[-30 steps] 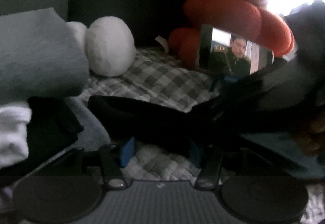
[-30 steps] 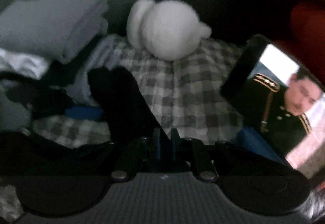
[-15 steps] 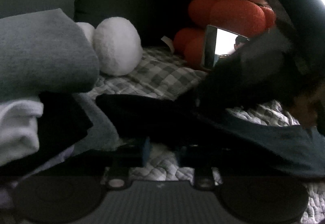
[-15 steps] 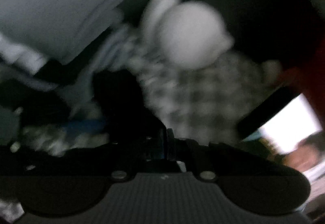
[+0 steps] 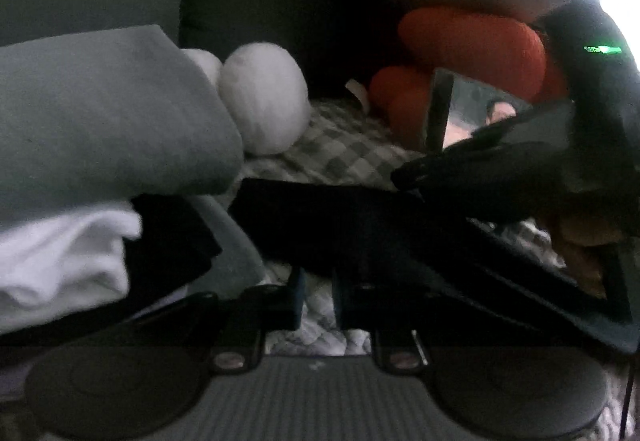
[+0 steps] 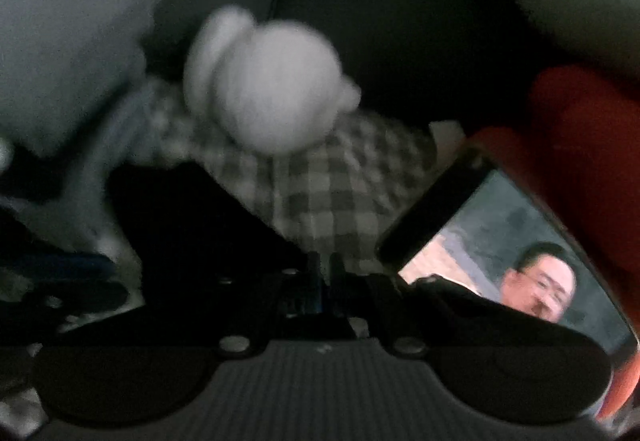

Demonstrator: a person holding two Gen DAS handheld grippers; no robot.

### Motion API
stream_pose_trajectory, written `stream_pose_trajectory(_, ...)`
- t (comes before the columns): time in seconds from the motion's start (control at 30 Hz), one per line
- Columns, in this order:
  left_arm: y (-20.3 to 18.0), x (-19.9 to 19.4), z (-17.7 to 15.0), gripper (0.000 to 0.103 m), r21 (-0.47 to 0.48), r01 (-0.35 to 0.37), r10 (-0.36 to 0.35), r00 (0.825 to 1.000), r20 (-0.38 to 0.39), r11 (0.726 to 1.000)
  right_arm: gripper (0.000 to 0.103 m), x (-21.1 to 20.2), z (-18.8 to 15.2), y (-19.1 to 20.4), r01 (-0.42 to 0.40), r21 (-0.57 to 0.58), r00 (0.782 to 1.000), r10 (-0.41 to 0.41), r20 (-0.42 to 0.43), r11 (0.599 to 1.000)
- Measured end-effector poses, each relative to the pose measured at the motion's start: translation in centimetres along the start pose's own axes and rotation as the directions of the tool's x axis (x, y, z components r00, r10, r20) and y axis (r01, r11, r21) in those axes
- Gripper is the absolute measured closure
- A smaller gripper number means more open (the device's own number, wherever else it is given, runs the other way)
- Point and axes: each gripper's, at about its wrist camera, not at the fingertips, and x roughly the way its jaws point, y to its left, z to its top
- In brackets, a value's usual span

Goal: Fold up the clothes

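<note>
- One dark garment (image 5: 360, 225) spread out
- One stack of folded clothes (image 5: 92, 129)
- One white plush toy (image 5: 264, 101)
- One orange plush toy (image 5: 472, 49)
- One phone (image 6: 512, 253), screen lit
- Two grippers: left gripper (image 5: 318, 299), right gripper (image 6: 325, 281)

The scene is being viewed by two fisheye cameras, each looking forward and downward along its own fingers, very close to the checked quilt (image 5: 340, 153). In the left wrist view, the left gripper (image 5: 318, 297) is being shown at the bottom edge, with the stack of folded clothes (image 5: 100, 113) crowding the left side. In the right wrist view, blurred, the right gripper (image 6: 325, 281) is being shown low in the middle, with the phone screen (image 6: 516, 261) close on the right. The white plush ball (image 5: 264, 97), red cushion (image 5: 472, 45), quilt and dark sofa back (image 6: 400, 21) are being shared by both views.
</note>
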Motion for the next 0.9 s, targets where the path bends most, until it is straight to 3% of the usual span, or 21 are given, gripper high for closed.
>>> stream_pose_trajectory(0.1, 0.4, -0.5, 0.3, 0.088, -0.035, -0.018, 0.018, 1.000, 0.005, 0.999, 0.092, -2.7, -0.6, -0.1, -0.130, 0.034, 0.990, 0.128, 0.053, 0.991)
stream_pose_trajectory(0.2, 0.7, -0.5, 0.4, 0.088, -0.058, -0.027, 0.027, 1.000, 0.003, 0.998, 0.085, -4.1, -2.6, 0.8, -0.188, -0.008, 0.982, 0.189, 0.013, 0.982)
stream_pose_trajectory(0.27, 0.8, -0.3, 0.5, 0.088, -0.064, -0.023, 0.023, 1.000, -0.003, 0.998, 0.063, -4.7, -4.6, 1.3, -0.222, -0.004, 0.974, 0.221, -0.037, 0.975)
stream_pose_trajectory(0.33, 0.7, -0.3, 0.4, 0.088, -0.063, -0.018, 0.018, 1.000, -0.005, 0.998, 0.061, -4.9, -6.5, 2.1, -0.219, 0.008, 0.973, 0.219, -0.069, 0.976)
stream_pose_trajectory(0.4, 0.7, -0.2, 0.4, 0.087, -0.069, -0.015, 0.015, 1.000, -0.002, 0.998, 0.070, -5.2, -7.4, 2.7, -0.178, 0.063, 0.983, 0.180, -0.037, 0.982)
stream_pose_trajectory(0.43, 0.8, -0.3, 0.5, 0.087, -0.078, -0.011, 0.010, 1.000, -0.001, 0.997, 0.097, -5.5, -7.4, 2.7, -0.164, 0.103, 0.986, 0.167, -0.023, 0.981)
stream_pose_trajectory(0.57, 1.6, -0.3, 0.8, 0.087, -0.139, 0.013, -0.014, 1.000, -0.002, 0.990, 0.097, -7.3, -7.3, 3.0, -0.195, 0.224, 0.981, 0.186, 0.059, 0.955)
stream_pose_trajectory(0.63, 1.7, -0.2, 0.9, 0.087, -0.148, 0.007, -0.008, 1.000, -0.003, 0.989, 0.096, -8.0, -7.7, 3.4, -0.154, 0.232, 0.988, 0.147, 0.046, 0.960)
stream_pose_trajectory(0.7, 1.4, -0.1, 1.1, 0.086, -0.138, -0.004, 0.002, 1.000, -0.011, 0.990, 0.091, -9.2, -8.3, 3.4, -0.118, 0.271, 0.993, 0.112, 0.038, 0.955)
stream_pose_trajectory(0.8, 0.8, 0.0, 1.6, 0.077, -0.144, -0.009, 0.003, 0.999, -0.044, 0.990, 0.083, -13.7, -9.0, 2.6, -0.061, 0.378, 0.998, 0.044, 0.053, 0.924)
stream_pose_trajectory(0.87, 0.5, 0.4, 1.8, 0.069, -0.163, -0.002, -0.009, 0.998, -0.068, 0.987, 0.051, -17.6, -9.9, 1.6, 0.008, 0.483, 0.999, -0.022, 0.024, 0.875)
stream_pose_trajectory(0.9, 0.4, 0.5, 1.8, 0.069, -0.174, 0.003, -0.017, 0.997, -0.079, 0.985, 0.050, -19.3, -10.7, 1.0, 0.042, 0.545, 0.999, -0.048, -0.003, 0.837)
